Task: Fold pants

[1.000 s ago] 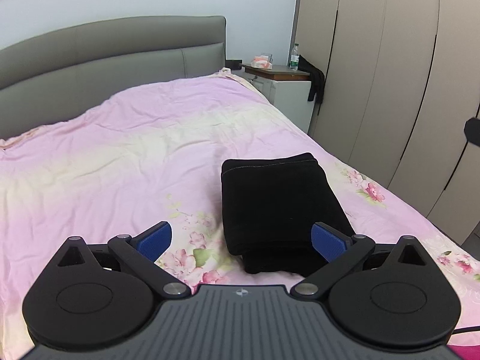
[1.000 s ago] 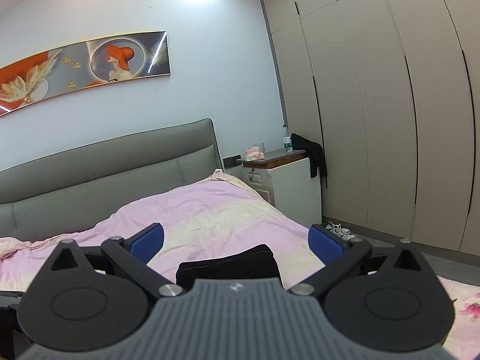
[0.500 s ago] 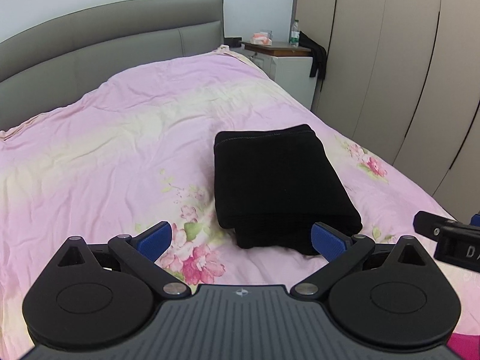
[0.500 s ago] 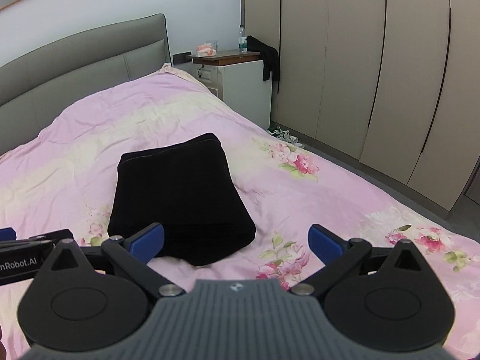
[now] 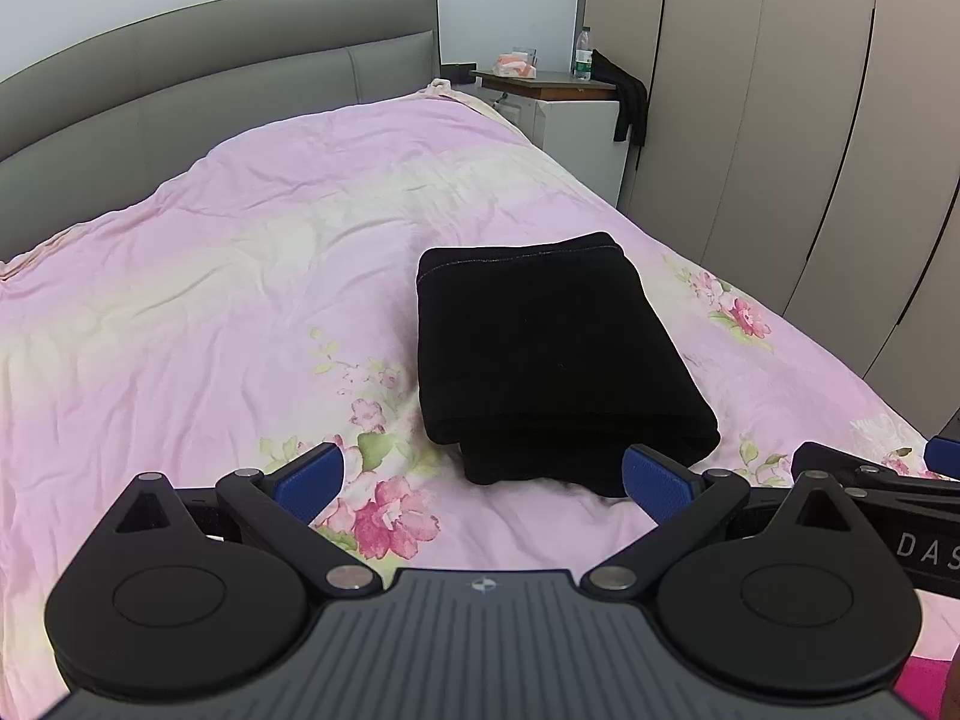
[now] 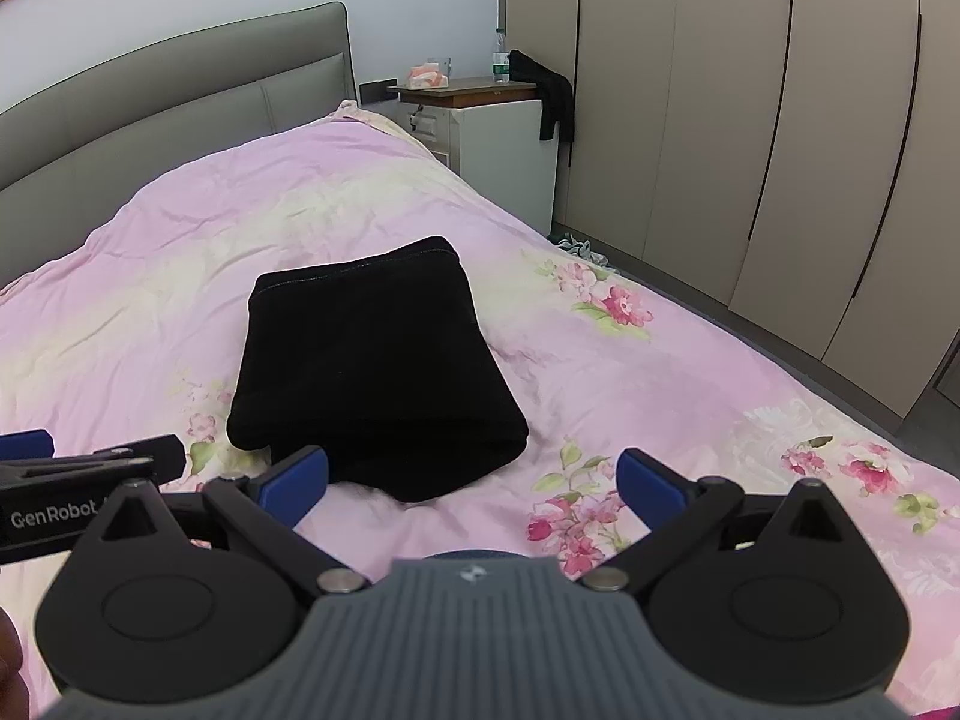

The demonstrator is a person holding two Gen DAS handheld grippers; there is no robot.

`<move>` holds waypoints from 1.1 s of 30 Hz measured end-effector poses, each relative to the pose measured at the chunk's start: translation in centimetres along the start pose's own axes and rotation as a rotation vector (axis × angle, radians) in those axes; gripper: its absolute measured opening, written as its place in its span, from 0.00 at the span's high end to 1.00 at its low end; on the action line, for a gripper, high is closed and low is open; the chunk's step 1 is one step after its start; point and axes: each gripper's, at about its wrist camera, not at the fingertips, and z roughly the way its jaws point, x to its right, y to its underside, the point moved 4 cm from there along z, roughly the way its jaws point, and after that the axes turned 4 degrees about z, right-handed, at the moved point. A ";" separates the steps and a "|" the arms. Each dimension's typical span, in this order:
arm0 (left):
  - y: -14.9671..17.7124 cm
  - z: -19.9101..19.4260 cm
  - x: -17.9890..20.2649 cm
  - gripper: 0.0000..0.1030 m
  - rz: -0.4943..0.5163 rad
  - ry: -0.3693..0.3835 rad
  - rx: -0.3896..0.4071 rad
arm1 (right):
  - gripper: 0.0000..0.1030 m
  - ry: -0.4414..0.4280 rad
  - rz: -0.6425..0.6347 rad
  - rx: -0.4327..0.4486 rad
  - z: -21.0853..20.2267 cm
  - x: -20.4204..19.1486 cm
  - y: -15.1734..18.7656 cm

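Left wrist view: black pants (image 5: 552,354) folded into a compact stack on the pink bed (image 5: 210,300), dead ahead and slightly right of left tool (image 5: 483,477), fingers spread apart, empty; long axis running away toward headboard (image 5: 210,78). Right wrist view: stack ahead-left of right tool (image 6: 471,474), likewise spread wide, empty. Both about equally near; folding seemingly complete.

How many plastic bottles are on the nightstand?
1: a clear plastic bottle with a green label, upright at the wooden-topped white nightstand's far right corner. Others may be hidden.
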 end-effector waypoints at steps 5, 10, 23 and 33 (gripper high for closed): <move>0.0 -0.1 0.0 0.00 0.004 0.003 0.001 | 0.05 0.000 0.000 0.002 -0.1 0.0 0.0; 0.0 -0.2 -0.2 0.00 -0.003 0.008 0.001 | 0.05 0.000 0.000 0.000 -0.1 0.0 0.0; 0.0 -0.3 -0.1 0.00 -0.008 0.012 0.002 | 0.05 0.003 -0.008 0.005 -0.2 -0.2 0.0; 0.0 -0.3 0.0 0.00 -0.008 0.011 0.000 | 0.05 0.004 -0.006 0.003 -0.3 -0.3 0.1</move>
